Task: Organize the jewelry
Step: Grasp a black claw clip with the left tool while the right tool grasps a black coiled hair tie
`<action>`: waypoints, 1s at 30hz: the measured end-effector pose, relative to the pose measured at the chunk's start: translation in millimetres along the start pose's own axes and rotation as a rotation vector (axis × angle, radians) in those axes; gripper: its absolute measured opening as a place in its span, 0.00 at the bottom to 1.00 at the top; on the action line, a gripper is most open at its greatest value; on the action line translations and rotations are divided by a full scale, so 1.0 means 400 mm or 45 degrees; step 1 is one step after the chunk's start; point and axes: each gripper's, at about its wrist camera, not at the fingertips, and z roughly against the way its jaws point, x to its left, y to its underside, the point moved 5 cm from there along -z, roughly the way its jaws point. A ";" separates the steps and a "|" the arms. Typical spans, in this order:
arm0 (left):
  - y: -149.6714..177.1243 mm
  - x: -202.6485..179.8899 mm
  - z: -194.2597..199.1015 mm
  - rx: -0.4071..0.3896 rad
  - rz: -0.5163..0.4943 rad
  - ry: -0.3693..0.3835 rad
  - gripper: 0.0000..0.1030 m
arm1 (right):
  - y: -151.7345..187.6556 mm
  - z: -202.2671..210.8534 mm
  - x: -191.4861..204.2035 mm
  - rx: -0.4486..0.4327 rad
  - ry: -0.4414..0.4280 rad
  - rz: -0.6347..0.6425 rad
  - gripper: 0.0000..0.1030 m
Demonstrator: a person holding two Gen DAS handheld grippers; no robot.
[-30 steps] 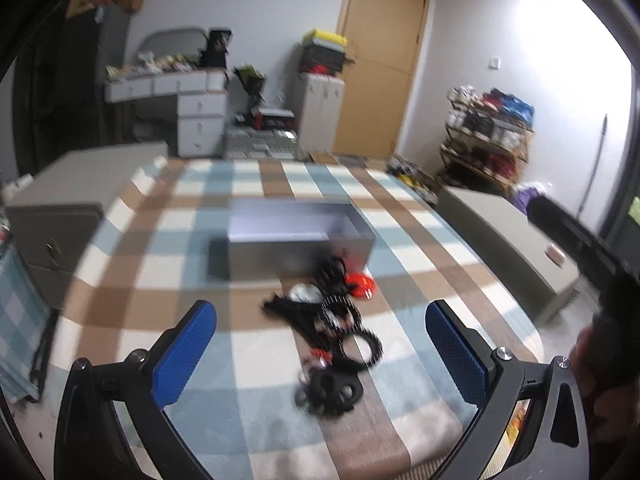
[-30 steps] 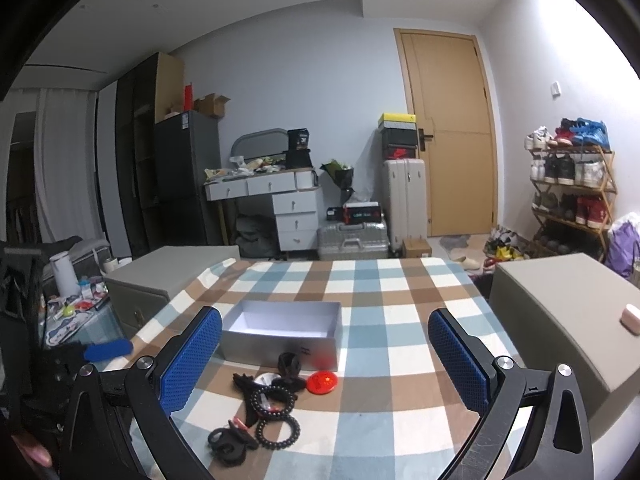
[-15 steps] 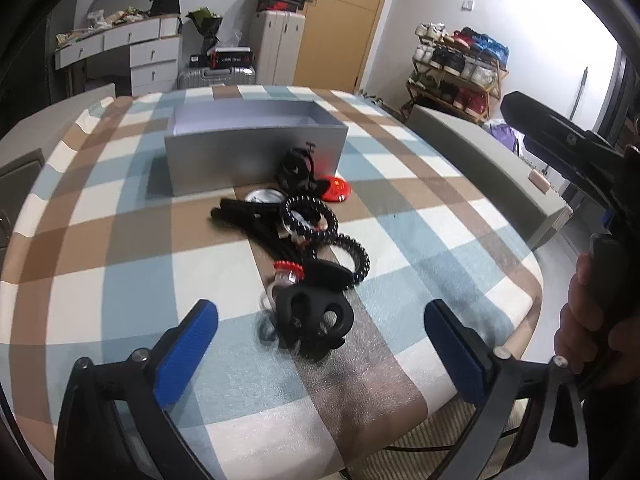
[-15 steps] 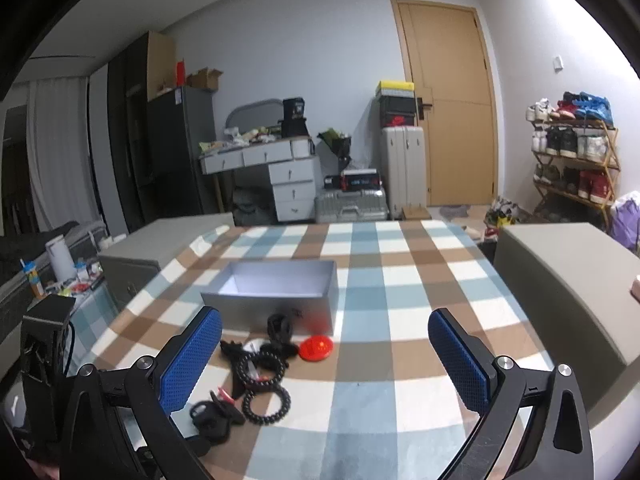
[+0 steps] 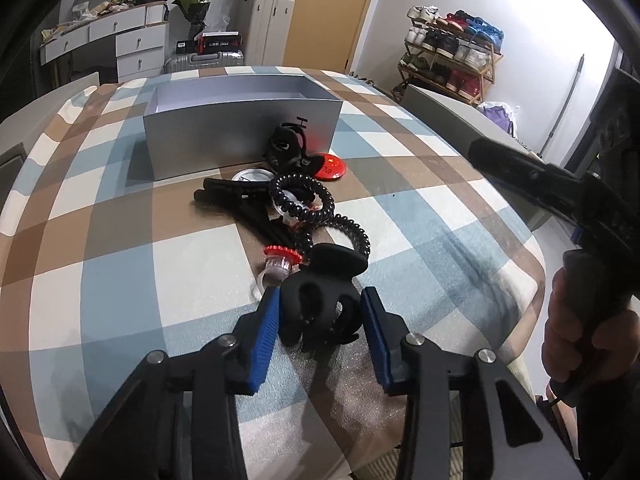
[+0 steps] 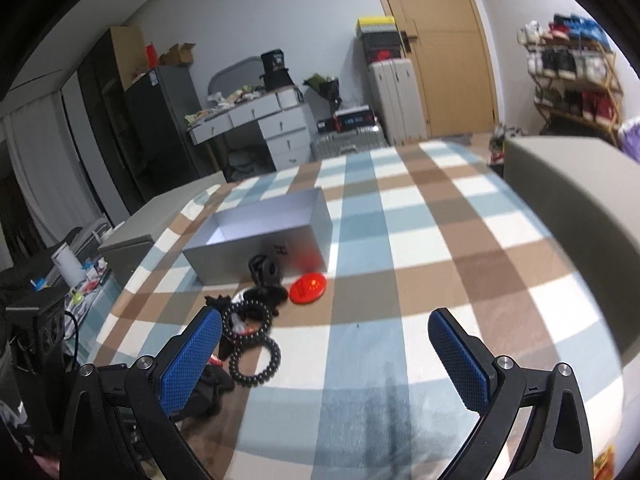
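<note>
The black claw clip [image 5: 320, 304] lies at the near end of the jewelry heap on the checked tabletop [image 5: 120, 280], right between the blue pads of the left tongs [image 5: 322, 332], which have closed in on its two sides and look clamped on it, or all but. Its hinge end points far, toward the grey box [image 5: 240, 136]; that box sits straight ahead beyond the coiled hair ties [image 5: 320, 216] and the red badge [image 5: 330, 164]. So the carry, I judge, runs forward over the heap and into the open top. The left tongs are low and level, aimed along the tabletop. The right tongs [image 6: 320, 360] hover spread wide and empty, higher and to the right of the heap, with one coil [image 6: 256, 362] just inside the left pad
</note>
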 end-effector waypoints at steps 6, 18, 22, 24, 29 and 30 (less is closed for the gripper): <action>0.001 -0.001 0.006 -0.022 -0.035 -0.018 0.22 | 0.012 -0.014 0.002 0.029 -0.005 0.003 1.00; 0.004 -0.007 0.007 -0.027 -0.052 -0.010 0.22 | 0.014 -0.021 -0.006 0.048 -0.009 -0.014 1.00; 0.007 -0.012 0.010 -0.023 -0.061 -0.001 0.22 | 0.014 -0.023 -0.009 0.050 -0.009 -0.015 1.00; 0.006 -0.008 0.014 -0.027 -0.053 -0.005 0.22 | 0.014 -0.023 -0.007 0.049 -0.010 -0.016 1.00; -0.007 0.007 0.037 -0.067 -0.023 -0.005 0.22 | 0.015 -0.026 -0.003 0.057 -0.019 -0.012 1.00; -0.012 0.010 0.044 -0.076 -0.019 -0.003 0.22 | 0.015 -0.027 -0.001 0.060 -0.022 -0.011 1.00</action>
